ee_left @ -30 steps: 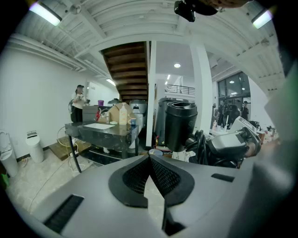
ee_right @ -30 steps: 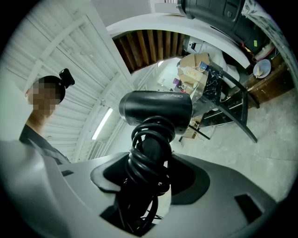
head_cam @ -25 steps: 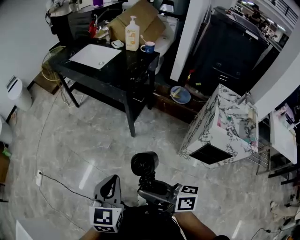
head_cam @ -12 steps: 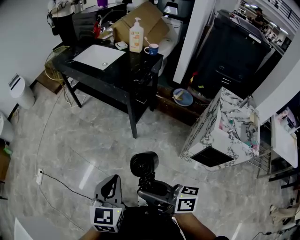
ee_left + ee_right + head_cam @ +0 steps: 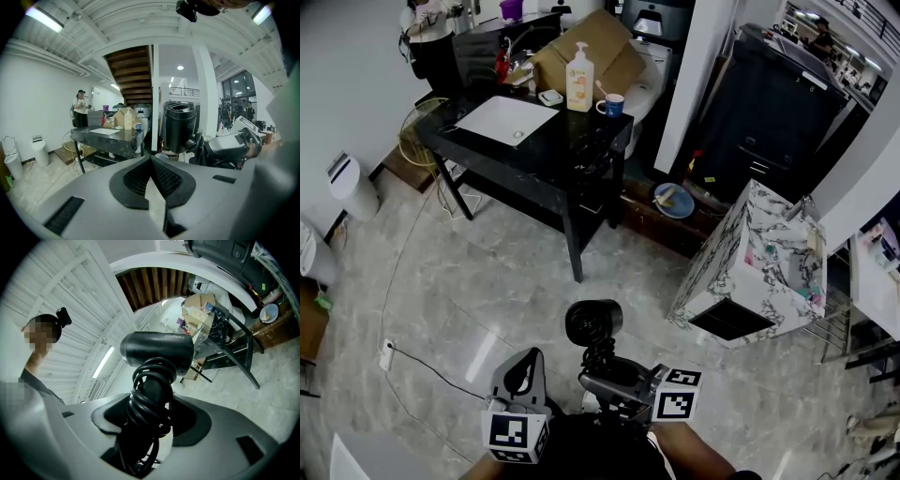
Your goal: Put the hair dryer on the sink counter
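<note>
1. My right gripper [image 5: 150, 416] has its fingers [image 5: 193, 423] clenched on the cord-wrapped handle of the hair dryer [image 5: 157, 352], which sits barrel up, low in front of me.
2. My left gripper [image 5: 151, 164] is pressed closed on nothing. It could steady the barrel if needed.
3. For the carry, I judge that a firm clamp matters, because the coiled cord could let the handle twist.
4. Glossy marble floor [image 5: 469, 272] lies between me and the goal, with a marbled cabinet [image 5: 759, 253] to the right.
5. The black tabletop [image 5: 581, 155] is well ahead. The bare stretch beside the white sink [image 5: 506, 120] suits a landing, away from the soap bottle [image 5: 578, 80] and cup [image 5: 613, 105].
</note>
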`<state>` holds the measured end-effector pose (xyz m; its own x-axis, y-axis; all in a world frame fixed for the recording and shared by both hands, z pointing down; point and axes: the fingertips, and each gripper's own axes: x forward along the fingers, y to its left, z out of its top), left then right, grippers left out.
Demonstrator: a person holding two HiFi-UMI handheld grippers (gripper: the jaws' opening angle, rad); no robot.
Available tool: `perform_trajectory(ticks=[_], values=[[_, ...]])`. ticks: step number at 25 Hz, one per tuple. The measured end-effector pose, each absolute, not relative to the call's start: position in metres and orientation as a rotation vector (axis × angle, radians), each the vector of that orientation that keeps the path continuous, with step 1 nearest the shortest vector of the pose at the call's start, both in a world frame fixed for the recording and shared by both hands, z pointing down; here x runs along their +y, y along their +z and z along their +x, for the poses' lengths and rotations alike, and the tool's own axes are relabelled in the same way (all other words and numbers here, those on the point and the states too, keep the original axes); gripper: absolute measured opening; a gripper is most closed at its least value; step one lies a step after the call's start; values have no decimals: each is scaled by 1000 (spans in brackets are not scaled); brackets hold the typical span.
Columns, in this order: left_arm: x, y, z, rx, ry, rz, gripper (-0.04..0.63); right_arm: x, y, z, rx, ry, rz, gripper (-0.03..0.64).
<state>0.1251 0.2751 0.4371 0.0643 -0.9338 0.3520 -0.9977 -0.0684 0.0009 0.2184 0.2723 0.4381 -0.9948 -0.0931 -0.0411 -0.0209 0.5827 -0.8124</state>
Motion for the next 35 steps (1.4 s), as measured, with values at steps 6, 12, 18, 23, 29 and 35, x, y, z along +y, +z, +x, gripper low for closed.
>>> perform_trajectory(ticks=[6,12,18,23,29,35], values=[[265,434,103,-1976,371,2088,8,259,444,204,2726,-1422,-151,270],[234,434,71,-1934,363,2115,8,238,442,172,2735,-1404,-189,270],[195,429,34,-1886,363,2157,8,204,436,132,2710,-1418,-246,270],[165,425,-5,-1864,342,2183,8,174,429,96,2705,-1404,-299,270],[143,414,-53,-1853,317,2215,8,149,418,55,2691,-1379,-374,270],[134,406,-101,-1838,312,2253,8,134,412,11,2677,-1342,-429,270]])
